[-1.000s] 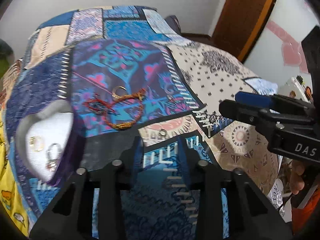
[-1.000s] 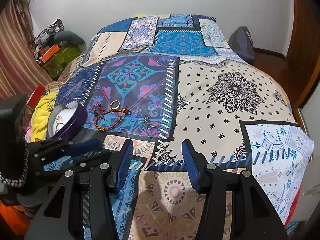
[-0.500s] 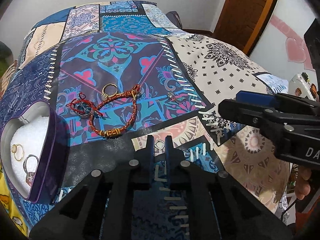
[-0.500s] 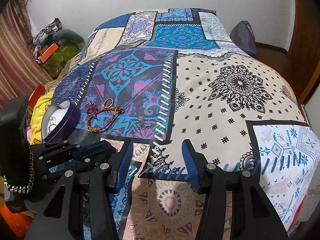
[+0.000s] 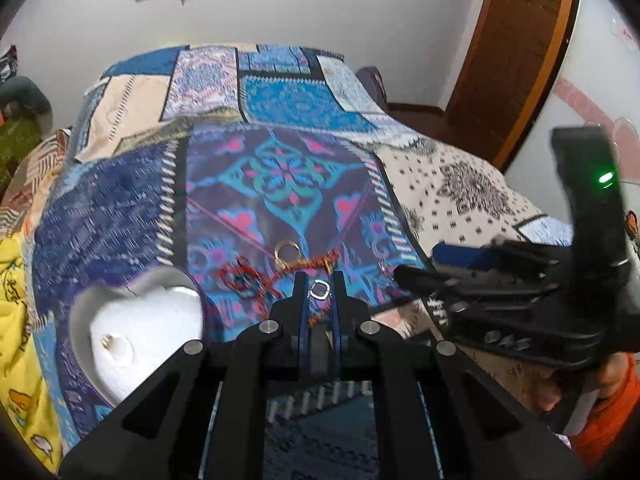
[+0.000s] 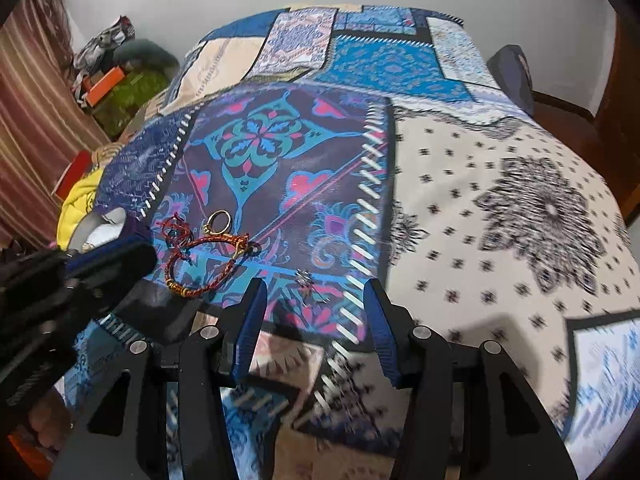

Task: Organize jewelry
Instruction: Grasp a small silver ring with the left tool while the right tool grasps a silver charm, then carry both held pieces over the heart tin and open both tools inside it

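Note:
My left gripper [image 5: 319, 285] is shut on a small silver ring [image 5: 319, 290] and holds it above the bedspread. A heart-shaped jewelry box [image 5: 136, 328] with a white lining lies to its left, with a gold ring [image 5: 108, 340] in it. A red and orange cord bracelet [image 6: 200, 256], a gold ring [image 6: 219, 222] and a small silver earring [image 6: 306, 280] lie on the quilt. My right gripper [image 6: 316, 300] is open just before the earring and holds nothing. In the left wrist view it shows at the right [image 5: 440, 264].
The patchwork bedspread [image 6: 480, 200] covers the bed. A wooden door [image 5: 516, 48] stands at the right. Clutter and a striped curtain [image 6: 36, 128] lie beyond the bed's left edge. A yellow cloth [image 5: 16, 300] hangs at the left.
My left gripper has closed on the silver ring and lifted it off the quilt. My right gripper has moved forward and lower, toward the earring.

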